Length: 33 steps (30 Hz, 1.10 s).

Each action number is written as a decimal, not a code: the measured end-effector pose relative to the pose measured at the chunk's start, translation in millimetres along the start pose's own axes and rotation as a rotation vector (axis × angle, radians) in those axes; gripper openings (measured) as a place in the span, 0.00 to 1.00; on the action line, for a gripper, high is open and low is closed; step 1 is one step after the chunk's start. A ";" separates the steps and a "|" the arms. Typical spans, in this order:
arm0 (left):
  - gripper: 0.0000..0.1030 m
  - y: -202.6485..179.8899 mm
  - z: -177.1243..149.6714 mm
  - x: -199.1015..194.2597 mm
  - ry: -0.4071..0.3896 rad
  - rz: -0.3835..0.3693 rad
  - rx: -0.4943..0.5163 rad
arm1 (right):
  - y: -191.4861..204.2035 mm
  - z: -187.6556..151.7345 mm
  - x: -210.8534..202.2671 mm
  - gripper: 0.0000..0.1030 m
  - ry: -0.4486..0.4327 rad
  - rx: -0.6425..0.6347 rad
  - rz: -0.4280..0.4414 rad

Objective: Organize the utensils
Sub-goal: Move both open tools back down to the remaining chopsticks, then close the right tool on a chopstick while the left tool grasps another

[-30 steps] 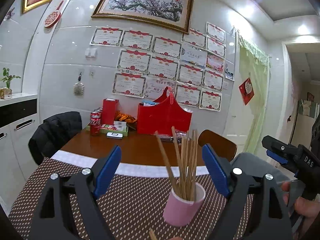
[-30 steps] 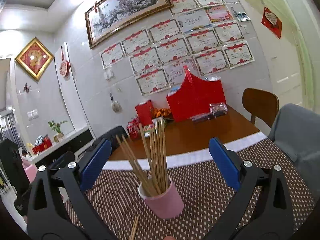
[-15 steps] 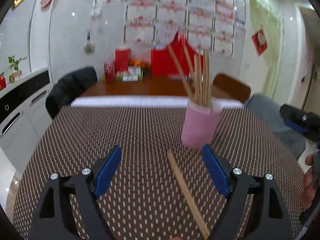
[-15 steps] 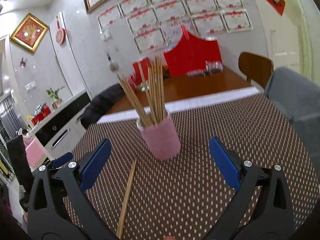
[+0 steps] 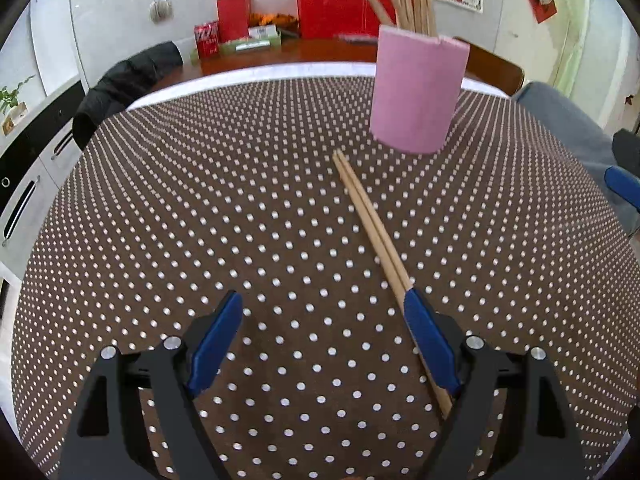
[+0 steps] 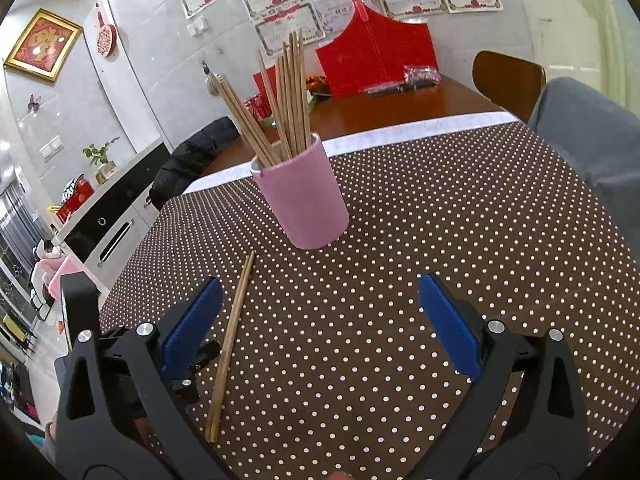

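A pink cup full of several wooden chopsticks stands on the brown dotted tablecloth. A loose pair of chopsticks lies flat in front of the cup. My left gripper is open and empty low over the cloth, and the pair runs under its right finger. My right gripper is open and empty, with the pair just inside its left finger. The left gripper's body shows at the left edge of the right wrist view.
Beyond the cloth's white border lies bare wooden table with a red gift bag, red boxes and cans. A wooden chair, a grey-draped seat at right and a chair with a black jacket at left surround it.
Both grippers have tilted down and dropped toward the table. The cup now sits higher in both views and the loose chopstick pair is fully in view.
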<state>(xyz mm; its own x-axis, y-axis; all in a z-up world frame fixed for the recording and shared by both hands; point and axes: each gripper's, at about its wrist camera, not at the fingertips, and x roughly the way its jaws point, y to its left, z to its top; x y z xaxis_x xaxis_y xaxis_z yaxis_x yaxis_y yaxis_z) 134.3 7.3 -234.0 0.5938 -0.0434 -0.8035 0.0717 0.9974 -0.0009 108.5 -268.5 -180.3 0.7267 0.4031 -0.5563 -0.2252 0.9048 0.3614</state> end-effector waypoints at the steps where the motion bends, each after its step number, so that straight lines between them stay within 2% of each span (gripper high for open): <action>1: 0.79 0.5 -0.5 0.7 -0.002 -0.005 -0.003 | -0.7 -0.3 1.0 0.94 0.004 0.001 0.000; 7: 0.80 -3.3 3.9 7.4 0.007 -0.005 -0.002 | -4.4 0.2 7.4 0.94 0.027 0.003 -0.004; 10: 0.81 -9.9 9.8 11.8 0.006 0.029 0.022 | -6.0 0.9 9.4 0.94 0.035 0.005 -0.002; 14: 0.81 -4.6 6.4 8.2 0.011 0.013 0.030 | -2.4 2.0 16.6 0.94 0.067 -0.012 0.001; 22: 0.81 25.6 3.1 5.6 0.005 0.015 0.027 | 39.5 -16.6 74.1 0.94 0.302 -0.153 0.024; 24: 0.81 28.8 2.4 4.8 0.005 0.014 0.029 | 53.0 -19.3 88.5 0.87 0.336 -0.182 0.032; 28: 0.81 32.2 1.5 4.9 0.004 0.011 0.032 | 77.3 -23.6 113.0 0.63 0.392 -0.258 0.023; 30: 0.81 31.8 0.4 4.5 0.004 0.010 0.034 | 87.9 -24.2 118.6 0.48 0.372 -0.329 -0.024; 31: 0.81 31.7 0.4 4.5 0.004 0.009 0.035 | 91.1 -23.9 120.3 0.34 0.373 -0.358 -0.043; 32: 0.81 31.3 -0.6 4.5 0.004 0.008 0.036 | 91.9 -23.5 121.0 0.25 0.376 -0.380 -0.068; 33: 0.81 30.9 -0.3 4.7 0.004 0.008 0.037 | 92.1 -23.5 120.8 0.24 0.378 -0.401 -0.089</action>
<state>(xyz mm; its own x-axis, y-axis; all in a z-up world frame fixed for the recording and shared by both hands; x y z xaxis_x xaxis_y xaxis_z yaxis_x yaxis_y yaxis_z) 139.0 37.9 -238.0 0.5915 -0.0350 -0.8056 0.0965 0.9949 0.0276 160.3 -133.2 -231.8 0.4871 0.2774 -0.8281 -0.4569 0.8890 0.0291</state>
